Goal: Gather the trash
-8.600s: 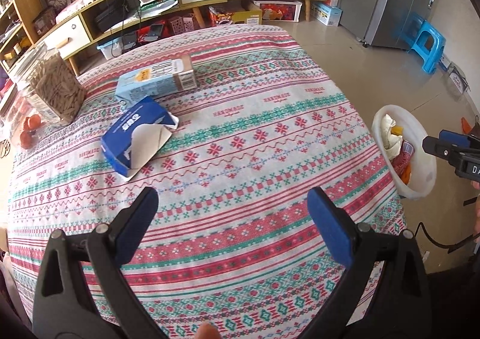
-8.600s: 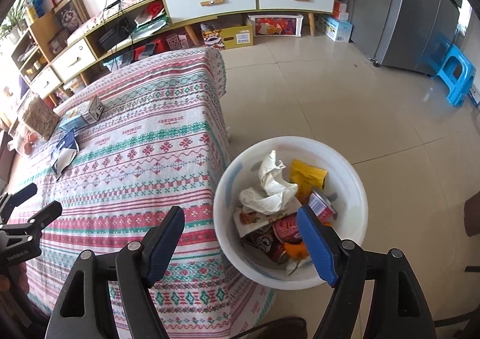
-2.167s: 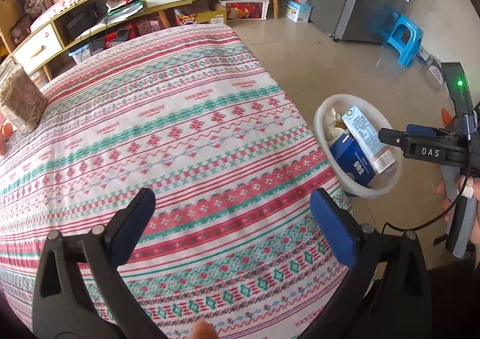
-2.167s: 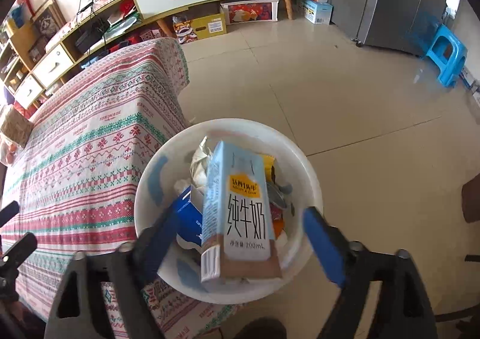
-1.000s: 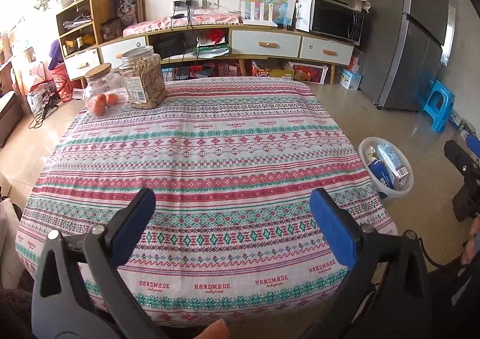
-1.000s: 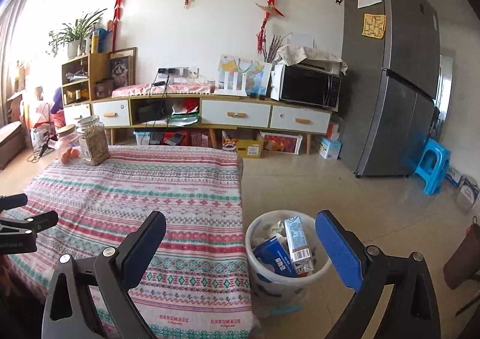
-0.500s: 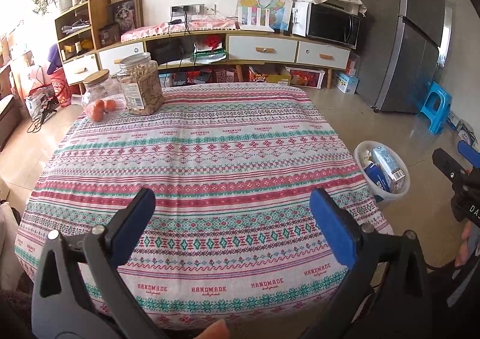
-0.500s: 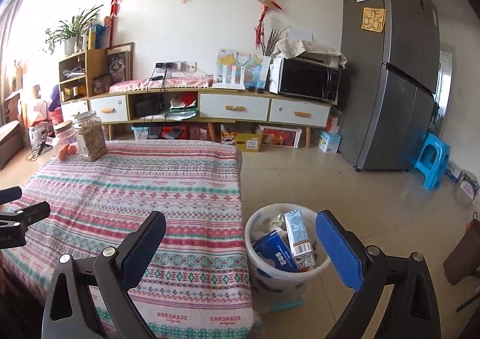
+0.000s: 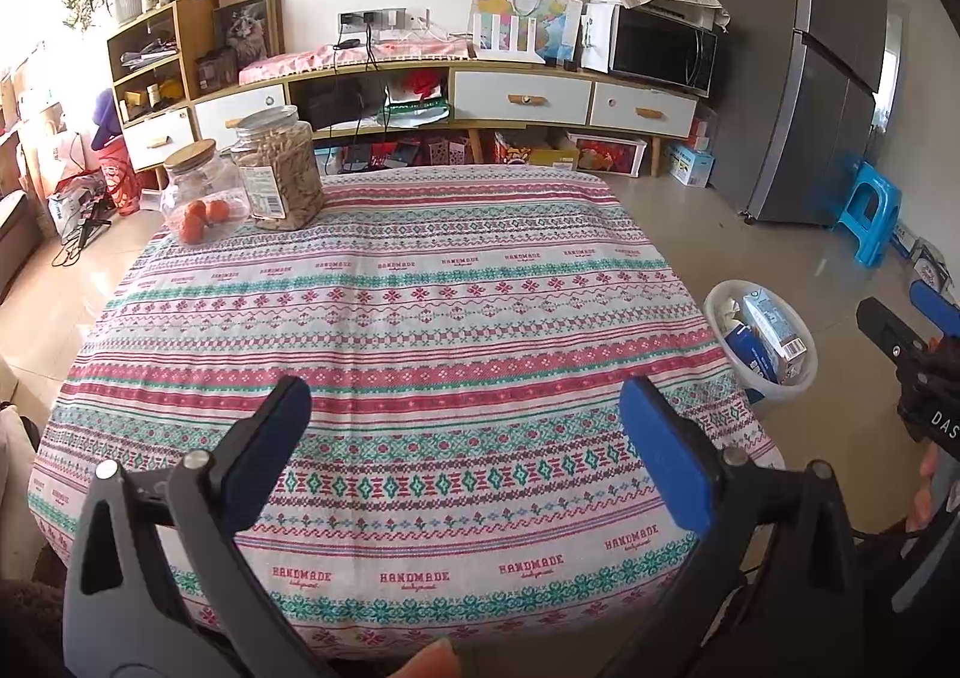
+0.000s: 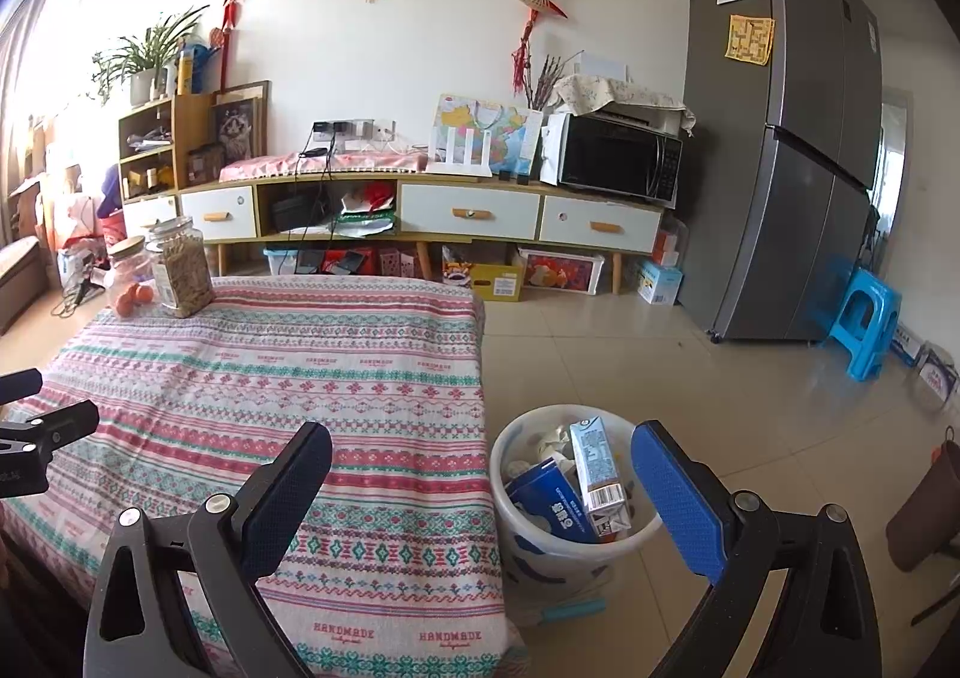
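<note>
A white trash bucket [image 10: 522,528] stands on the floor at the table's right side; it also shows in the left wrist view [image 9: 801,381]. In it stand a milk carton [image 10: 597,468], a blue tissue box [image 10: 549,501] and crumpled paper. My left gripper [image 9: 465,417] is open and empty, held back from the table's near edge. My right gripper [image 10: 480,468] is open and empty, above and before the bucket. The right gripper also shows at the right edge of the left wrist view [image 9: 900,336].
The table [image 9: 390,318] has a patterned cloth; two glass jars [image 9: 276,177] stand at its far left corner. Behind are a low cabinet [image 10: 420,216], a microwave [image 10: 612,159], a fridge [image 10: 786,168] and a blue stool [image 10: 861,324].
Both grippers have pulled back and risen slightly from the table and bucket, so the view is a little wider. Both stay open and empty.
</note>
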Demonstrator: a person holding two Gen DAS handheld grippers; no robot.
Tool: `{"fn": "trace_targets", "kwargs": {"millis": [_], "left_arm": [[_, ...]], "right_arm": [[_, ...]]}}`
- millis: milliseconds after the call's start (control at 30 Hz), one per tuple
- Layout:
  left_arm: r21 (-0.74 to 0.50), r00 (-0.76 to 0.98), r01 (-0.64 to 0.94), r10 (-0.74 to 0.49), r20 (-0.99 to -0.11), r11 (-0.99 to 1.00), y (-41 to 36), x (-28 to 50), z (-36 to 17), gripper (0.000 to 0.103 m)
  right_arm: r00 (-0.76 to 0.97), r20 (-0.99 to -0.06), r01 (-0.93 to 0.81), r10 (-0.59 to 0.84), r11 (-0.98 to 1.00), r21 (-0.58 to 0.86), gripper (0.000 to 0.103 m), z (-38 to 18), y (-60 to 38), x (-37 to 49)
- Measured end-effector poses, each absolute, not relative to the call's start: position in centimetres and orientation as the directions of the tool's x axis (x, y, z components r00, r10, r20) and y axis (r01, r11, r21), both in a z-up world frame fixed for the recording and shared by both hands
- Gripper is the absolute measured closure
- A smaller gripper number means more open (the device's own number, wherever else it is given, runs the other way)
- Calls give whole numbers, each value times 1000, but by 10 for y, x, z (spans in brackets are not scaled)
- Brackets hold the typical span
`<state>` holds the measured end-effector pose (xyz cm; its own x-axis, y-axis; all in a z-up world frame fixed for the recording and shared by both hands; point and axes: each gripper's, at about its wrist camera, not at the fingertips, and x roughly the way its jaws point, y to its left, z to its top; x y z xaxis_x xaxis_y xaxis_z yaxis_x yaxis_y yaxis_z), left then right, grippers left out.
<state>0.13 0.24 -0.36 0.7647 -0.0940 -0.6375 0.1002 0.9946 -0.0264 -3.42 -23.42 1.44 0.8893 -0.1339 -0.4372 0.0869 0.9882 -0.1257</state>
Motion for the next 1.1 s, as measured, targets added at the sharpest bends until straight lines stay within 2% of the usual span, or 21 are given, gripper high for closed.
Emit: {"fn": "trace_targets", "kwargs": {"millis": [1100], "left_arm": [[-17,762,97,-85,-641,995,2,2,-5,1]], "right_arm": [[887,-443,84,-129,989,-119,2,13,-234,-34]]}}
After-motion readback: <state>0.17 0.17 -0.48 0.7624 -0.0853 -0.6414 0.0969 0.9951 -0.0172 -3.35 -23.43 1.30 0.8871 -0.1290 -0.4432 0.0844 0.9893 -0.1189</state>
